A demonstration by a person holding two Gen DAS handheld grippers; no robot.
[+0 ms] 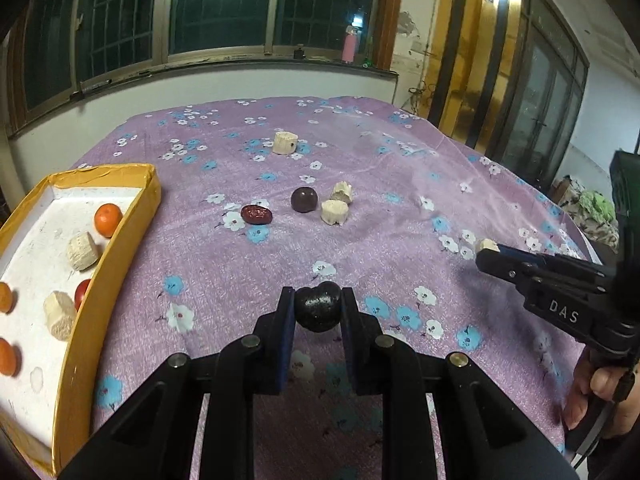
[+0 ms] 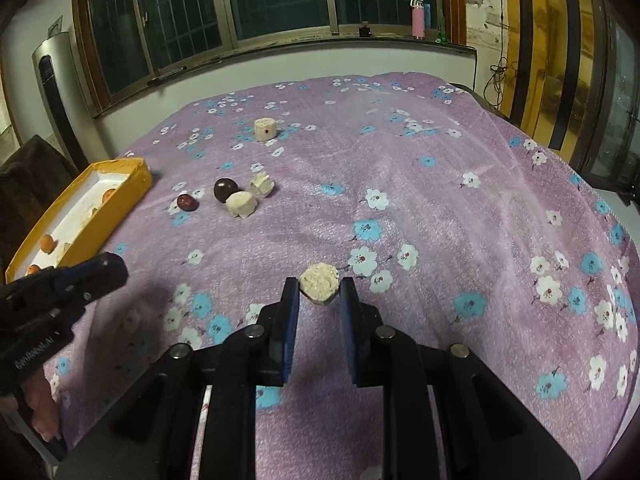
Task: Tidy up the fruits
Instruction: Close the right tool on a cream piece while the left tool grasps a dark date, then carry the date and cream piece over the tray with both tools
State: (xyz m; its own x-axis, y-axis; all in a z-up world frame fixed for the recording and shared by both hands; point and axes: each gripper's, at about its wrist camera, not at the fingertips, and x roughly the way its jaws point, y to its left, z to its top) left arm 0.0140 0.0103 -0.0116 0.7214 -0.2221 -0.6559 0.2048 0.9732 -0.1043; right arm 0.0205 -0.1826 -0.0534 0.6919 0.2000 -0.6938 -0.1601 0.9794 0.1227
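Observation:
My left gripper (image 1: 318, 304) is shut on a black lumpy fruit (image 1: 318, 307), held just above the purple floral cloth (image 1: 360, 184). My right gripper (image 2: 319, 290) is shut on a pale beige chunk (image 2: 319, 282); the same gripper (image 1: 490, 251) shows at the right of the left wrist view with the chunk (image 1: 486, 245) at its tip. On the cloth ahead lie a red date (image 1: 256, 214), a dark round fruit (image 1: 304, 199), two beige chunks (image 1: 335, 212) (image 1: 342, 192) and a farther beige piece (image 1: 284, 143). A yellow box (image 1: 116, 240) at the left holds oranges (image 1: 108, 220), beige chunks and a small red fruit.
The left gripper's body (image 2: 60, 284) and a hand fill the lower left of the right wrist view. Windows and a sill with a pink bottle (image 1: 349, 44) stand behind the table. The cloth's right edge falls away beside dark cabinets.

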